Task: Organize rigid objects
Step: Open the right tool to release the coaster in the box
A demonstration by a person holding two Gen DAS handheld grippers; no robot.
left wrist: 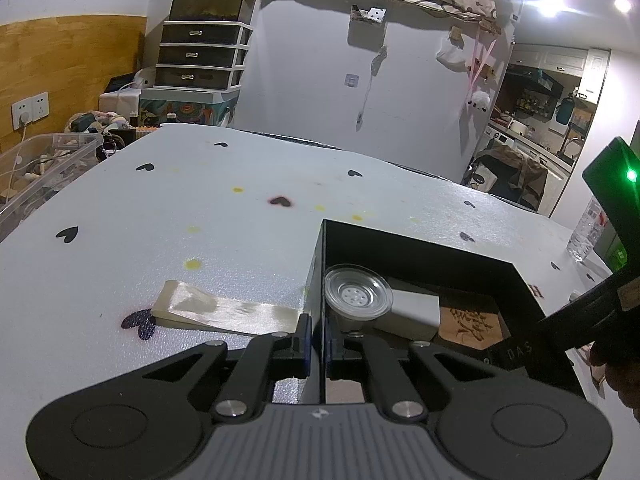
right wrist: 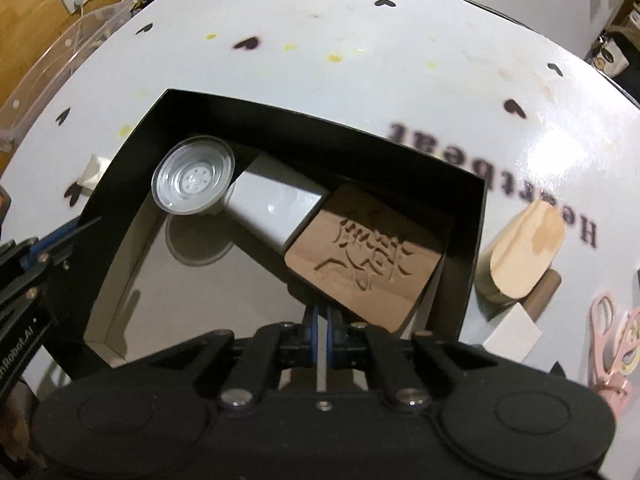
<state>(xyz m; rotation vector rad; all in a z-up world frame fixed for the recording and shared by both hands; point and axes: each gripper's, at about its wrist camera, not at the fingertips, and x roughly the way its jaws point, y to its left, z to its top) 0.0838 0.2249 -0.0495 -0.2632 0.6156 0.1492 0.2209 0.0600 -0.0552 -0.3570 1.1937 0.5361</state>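
Left tool [left wrist: 316, 340] clamps box wall [left wrist: 320, 280], right tool [right wrist: 322, 332] closed empty over box; carved block [right wrist: 364, 256] leaning, could slip flat.

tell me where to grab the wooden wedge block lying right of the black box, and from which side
Take the wooden wedge block across its thick rounded end, coming from above. It lies flat on the table with its broad sloped face up, so the two side faces are the parallel pair the jaws could close on. The black box wall stands close on one side, so drop in carefully.
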